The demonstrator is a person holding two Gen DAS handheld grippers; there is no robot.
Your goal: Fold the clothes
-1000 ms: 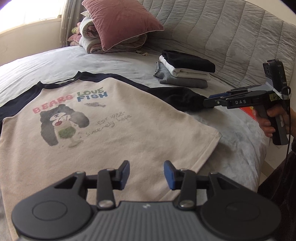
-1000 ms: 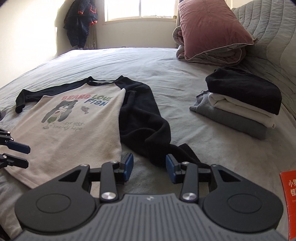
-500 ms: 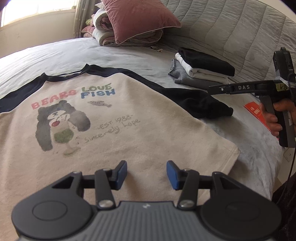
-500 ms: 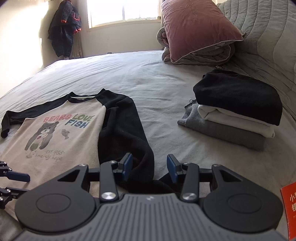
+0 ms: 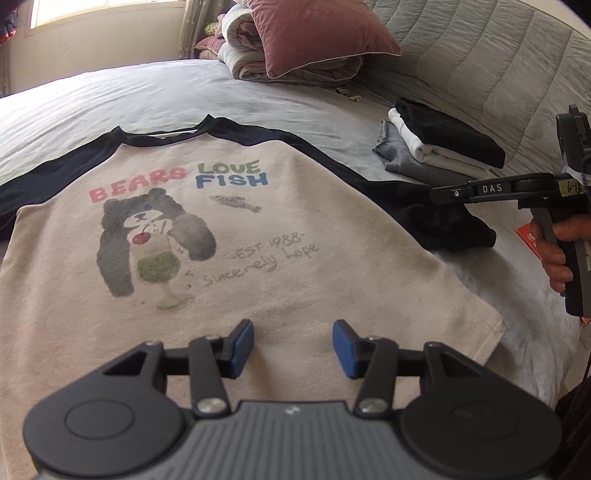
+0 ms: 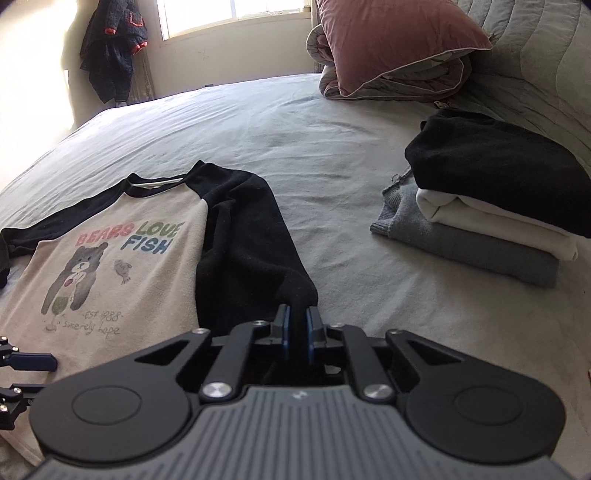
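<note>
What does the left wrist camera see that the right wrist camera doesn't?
Only the left wrist view shows the person's hand holding the right gripper from the side, and the shirt's bottom corner. Only the right wrist view shows the dark jacket hanging by the window and the right gripper's pads shut on the black sleeve. Both show the bear shirt, the folded stack and the pink pillow.

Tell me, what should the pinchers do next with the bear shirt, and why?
Probably lift the black sleeve and carry it across onto the shirt. The right gripper is shut on the sleeve's end, the sleeve sticks out beside the cream front, and the shirt lies flat on the bed. The left gripper hangs open over the hem, holding nothing.
</note>
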